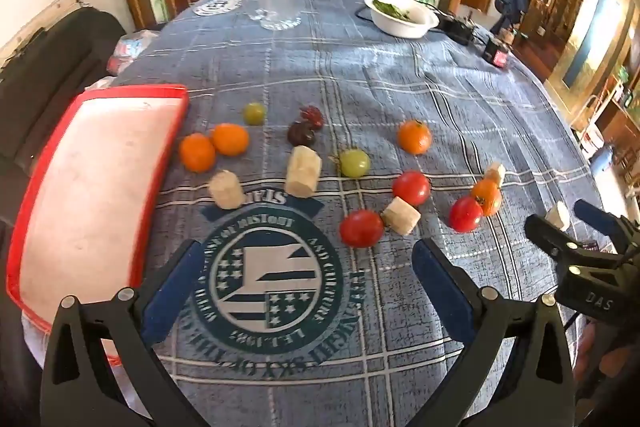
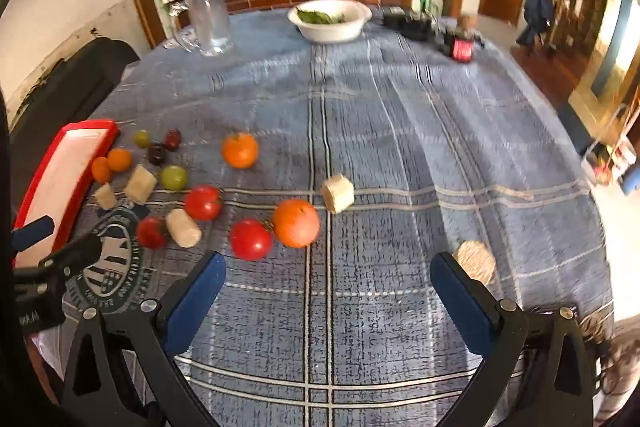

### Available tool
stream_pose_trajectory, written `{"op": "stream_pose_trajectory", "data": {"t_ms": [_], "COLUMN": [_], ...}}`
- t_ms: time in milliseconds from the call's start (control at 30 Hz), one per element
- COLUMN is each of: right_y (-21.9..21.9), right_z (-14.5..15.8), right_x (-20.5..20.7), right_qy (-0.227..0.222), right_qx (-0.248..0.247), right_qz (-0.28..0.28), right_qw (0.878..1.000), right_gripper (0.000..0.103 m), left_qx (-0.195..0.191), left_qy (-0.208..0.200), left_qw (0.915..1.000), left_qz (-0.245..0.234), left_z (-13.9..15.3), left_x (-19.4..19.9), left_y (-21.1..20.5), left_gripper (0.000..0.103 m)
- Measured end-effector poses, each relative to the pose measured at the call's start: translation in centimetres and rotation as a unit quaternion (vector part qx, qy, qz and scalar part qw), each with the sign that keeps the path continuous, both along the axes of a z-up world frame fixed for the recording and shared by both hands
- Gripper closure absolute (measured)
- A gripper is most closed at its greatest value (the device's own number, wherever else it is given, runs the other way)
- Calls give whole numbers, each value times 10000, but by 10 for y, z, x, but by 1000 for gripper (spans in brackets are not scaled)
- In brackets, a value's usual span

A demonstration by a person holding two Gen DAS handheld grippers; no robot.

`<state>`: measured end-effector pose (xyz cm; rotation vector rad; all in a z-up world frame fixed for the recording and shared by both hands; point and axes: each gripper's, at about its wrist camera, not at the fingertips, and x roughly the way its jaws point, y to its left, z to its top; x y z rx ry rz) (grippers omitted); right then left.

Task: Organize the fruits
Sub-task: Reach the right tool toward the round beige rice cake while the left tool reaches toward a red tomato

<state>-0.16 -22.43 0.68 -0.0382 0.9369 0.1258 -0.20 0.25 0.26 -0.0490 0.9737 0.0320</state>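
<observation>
- Left wrist view, far left: red-rimmed tray [image 1: 96, 187] with nothing on it, lying on the surface [image 1: 400, 307].
- Just right of the tray: two oranges [image 1: 197, 152], touching; beyond them a small green fruit [image 1: 254, 113].
- Centre: two dark fruits [image 1: 301, 133]; a green grape [image 1: 354, 163]; one orange [image 1: 415, 136] alone.
- Right: three tomatoes [image 1: 361, 228]; a fourth orange [image 1: 486, 195] touching the rightmost.
- Count: oranges 4, tomatoes 3, green 2, dark 2, pale cut chunks [image 1: 303, 171] 5.
- Left claw [image 1: 308, 267]: spread, holding nothing, above the printed crest.
- Right claw [image 2: 328, 277]: spread, holding nothing, over bare cloth.
- Judgement: all light. Tomatoes and grape are smooth, round and soft-skinned, likely to roll or bruise; pinch gently across the widest part. Oranges look firmer. Chunks offer flat sides.
</observation>
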Motion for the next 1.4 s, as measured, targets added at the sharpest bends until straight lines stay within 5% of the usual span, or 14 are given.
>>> {"op": "stream_pose_trajectory", "data": {"t_ms": [267,1400], "right_y": [6,10], "right_z": [21,28], "right_x": [-1,-7], "right_qy": [-335,-438], "right_qx": [-115,187], "right_qz": [163,206], "right_qw": [9992,9987], "right_gripper": [0,0], "left_qx": [-60,-25], "left_qy": [-99,-351], "left_qw": [9998,9992], "left_qz": [130,186], "left_z": [12,14], "left_x": [-3,-7], "left_y": [8,32], "left_gripper": [0,0]}}
